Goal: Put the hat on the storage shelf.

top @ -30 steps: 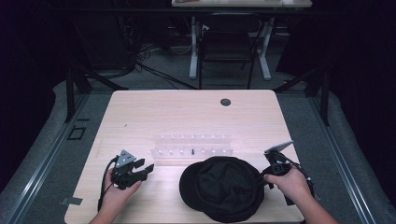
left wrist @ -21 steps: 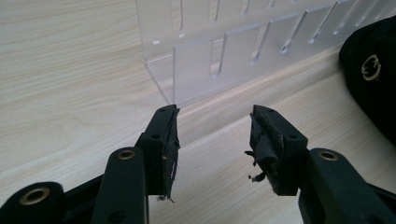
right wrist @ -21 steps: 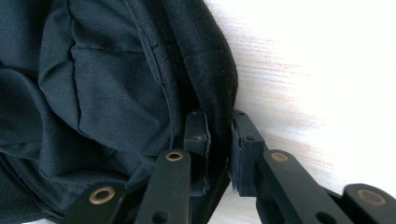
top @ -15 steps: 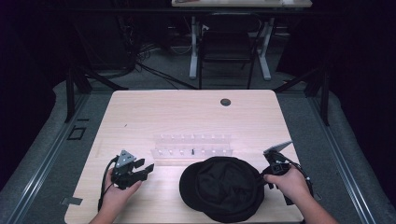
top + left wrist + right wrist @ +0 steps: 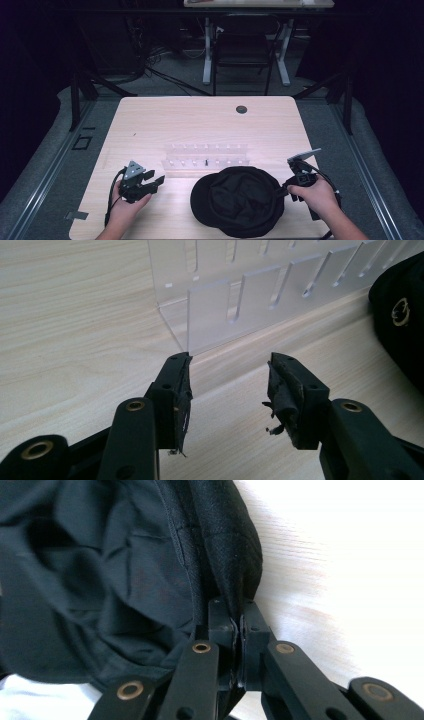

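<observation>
near edge of the worktop: a black cap (image 5: 240, 200) lies crown-up on the pale wooden worktop (image 5: 200, 125), close to the person's side, its brim toward the left.
right claw: the right claw (image 5: 283, 190) has just been closing and is now pressed together on the cap's right-hand edge; in the right gripper view the pads pinch a fold of the black fabric (image 5: 235, 615) between them.
why that grip: pinching the rim rather than the crown gives a firm hold on thin doubled cloth, which i judge suits lifting or dragging the cap without crushing its shape.
left claw: the left claw (image 5: 154, 181) stands spread with nothing between its pads (image 5: 285, 390), held low over the bare wood to the cap's left and apart from it.
why it waits there: it points toward the cap's brim side, so it looks placed to take the opposite edge, though that is only my reading.
container: a clear plastic rack (image 5: 205, 156) with rows of slots stands just behind the cap, toward the middle of the worktop.
contents: one small dark piece (image 5: 206, 161) sits in the front row; the other slots look vacant, but they are too small to be sure.
far edge: a round dark grommet (image 5: 241, 109) is set into the wood, well apart from everything else.
</observation>
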{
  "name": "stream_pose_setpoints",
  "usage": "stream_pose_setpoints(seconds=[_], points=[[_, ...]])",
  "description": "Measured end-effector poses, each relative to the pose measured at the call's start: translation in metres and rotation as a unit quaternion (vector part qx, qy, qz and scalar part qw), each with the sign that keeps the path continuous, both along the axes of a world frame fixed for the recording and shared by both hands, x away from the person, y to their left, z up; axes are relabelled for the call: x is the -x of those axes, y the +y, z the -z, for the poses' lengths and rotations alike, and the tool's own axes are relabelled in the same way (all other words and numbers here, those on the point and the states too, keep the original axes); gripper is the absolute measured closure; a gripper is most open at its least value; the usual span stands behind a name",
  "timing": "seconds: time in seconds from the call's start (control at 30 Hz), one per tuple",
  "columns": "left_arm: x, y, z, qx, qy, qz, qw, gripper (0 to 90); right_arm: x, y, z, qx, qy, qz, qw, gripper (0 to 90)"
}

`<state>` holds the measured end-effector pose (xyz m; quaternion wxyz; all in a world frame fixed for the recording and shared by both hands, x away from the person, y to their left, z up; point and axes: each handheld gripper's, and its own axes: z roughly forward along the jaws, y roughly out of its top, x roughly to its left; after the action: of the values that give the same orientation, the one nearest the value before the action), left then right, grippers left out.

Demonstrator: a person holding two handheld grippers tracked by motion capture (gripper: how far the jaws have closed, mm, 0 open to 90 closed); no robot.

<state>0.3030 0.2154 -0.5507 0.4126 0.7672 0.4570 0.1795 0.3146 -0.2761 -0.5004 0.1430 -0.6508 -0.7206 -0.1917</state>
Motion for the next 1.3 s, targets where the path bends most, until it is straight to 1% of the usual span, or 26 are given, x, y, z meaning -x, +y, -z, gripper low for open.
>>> stream_pose_setpoints(seconds=[0.07, 0.13, 0.2, 0.23, 0.27, 0.3, 0.33, 0.4, 0.43, 0.47, 0.5, 0.53, 0.57, 0.6, 0.7, 0.8, 0.83, 0.93, 1.03, 1.1, 1.13, 1.17, 1.2, 1.23, 1.27, 1.3], points=[[0.0, 0.0, 0.0, -0.001, 0.002, 0.001, 1.0, 52.0, 0.001, 0.0, -0.006, -0.009, -0.005, 0.007, 0.9999, 87.0], [0.0, -0.001, 0.0, -0.003, 0.002, 0.002, 1.0, 52.0, 0.002, 0.001, -0.008, -0.012, -0.009, 0.015, 0.9998, 87.0], [0.0, -0.001, 0.0, -0.002, 0.0, 0.003, 1.0, 52.0, 0.002, -0.002, -0.016, -0.012, -0.007, 0.001, 0.9999, 87.0], [0.0, -0.001, 0.0, -0.002, 0.0, 0.003, 1.0, 52.0, 0.002, -0.002, -0.016, -0.012, -0.007, 0.001, 0.9999, 87.0], [0.0, -0.001, 0.0, -0.002, 0.0, 0.002, 1.0, 52.0, 0.002, -0.002, -0.022, -0.011, -0.005, -0.003, 0.9999, 87.0], [0.0, -0.001, 0.0, -0.002, 0.001, 0.002, 1.0, 52.0, 0.004, 0.0, -0.022, -0.014, -0.012, 0.011, 0.9998, 87.0], [0.0, -0.001, 0.0, -0.002, 0.001, 0.001, 1.0, 52.0, 0.003, -0.001, -0.025, -0.01, -0.008, 0.004, 0.9999, 87.0], [0.0, -0.001, 0.0, -0.003, 0.001, 0.0, 1.0, 52.0, 0.003, -0.001, -0.029, -0.011, -0.01, 0.003, 0.9999, 87.0], [0.0, -0.001, 0.0, -0.002, 0.001, 0.0, 1.0, 52.0, 0.003, 0.0, -0.03, -0.014, -0.011, 0.012, 0.9998, 87.0], [0.0, -0.001, 0.0, -0.003, 0.001, -0.001, 1.0, 52.0, 0.002, -0.002, -0.033, -0.016, -0.005, -0.004, 0.9998, 87.0], [0.0, -0.001, 0.0, -0.003, 0.001, -0.001, 1.0, 52.0, 0.003, 0.0, -0.033, -0.019, -0.011, 0.008, 0.9997, 87.0], [0.0, -0.001, 0.0, -0.002, 0.001, -0.001, 1.0, 52.0, 0.003, -0.001, -0.036, -0.017, -0.006, -0.001, 0.9998, 87.0], [0.0, -0.001, 0.0, -0.003, 0.001, -0.001, 1.0, 52.0, 0.003, 0.001, -0.037, -0.019, -0.011, 0.011, 0.9997, 87.0], [0.0, -0.001, 0.0, -0.003, 0.001, -0.001, 1.0, 52.0, 0.003, 0.001, -0.039, -0.022, -0.007, 0.005, 0.9997, 87.0], [0.0, -0.001, 0.0, -0.003, 0.001, -0.002, 1.0, 52.0, 0.004, 0.002, -0.041, -0.029, -0.008, 0.007, 0.9995, 87.0], [0.001, -0.001, 0.0, -0.003, 0.001, -0.002, 1.0, 52.0, 0.004, 0.003, -0.046, -0.042, -0.003, 0.006, 0.9991, 87.0], [0.001, -0.001, 0.0, -0.002, 0.001, -0.002, 1.0, 52.0, 0.004, 0.004, -0.047, -0.052, -0.003, 0.016, 0.9985, 87.0], [0.001, 0.0, 0.0, -0.003, 0.001, -0.003, 1.0, 52.0, 0.004, 0.004, -0.051, -0.068, -0.002, 0.018, 0.9975, 87.0], [0.001, 0.0, 0.0, -0.002, 0.001, -0.003, 1.0, 51.8, 0.004, 0.004, -0.054, -0.079, 0.0, 0.016, 0.9967, 87.1], [0.001, 0.0, 0.0, -0.002, 0.001, -0.003, 1.0, 51.6, 0.005, 0.003, -0.059, -0.095, 0.0, 0.011, 0.9954, 87.0], [0.001, 0.0, 0.0, -0.002, 0.001, -0.003, 1.0, 51.6, 0.005, 0.005, -0.06, -0.098, -0.005, 0.017, 0.995, 87.0], [0.001, 0.0, 0.0, -0.002, 0.001, -0.003, 1.0, 51.6, 0.004, 0.003, -0.062, -0.103, -0.003, 0.006, 0.9947, 87.0], [0.001, 0.0, 0.0, -0.002, 0.001, -0.003, 1.0, 51.6, 0.005, 0.005, -0.063, -0.105, -0.003, 0.016, 0.9944, 87.0], [0.001, 0.0, 0.0, -0.002, 0.001, -0.003, 1.0, 51.6, 0.005, 0.005, -0.063, -0.105, -0.003, 0.016, 0.9944, 87.0], [0.001, 0.0, 0.0, -0.003, 0.0, -0.003, 1.0, 51.7, 0.004, 0.003, -0.066, -0.112, -0.001, 0.005, 0.9937, 87.0], [0.001, 0.0, 0.0, -0.003, 0.0, -0.003, 1.0, 51.6, 0.005, 0.004, -0.066, -0.113, -0.005, 0.012, 0.9935, 87.0]])
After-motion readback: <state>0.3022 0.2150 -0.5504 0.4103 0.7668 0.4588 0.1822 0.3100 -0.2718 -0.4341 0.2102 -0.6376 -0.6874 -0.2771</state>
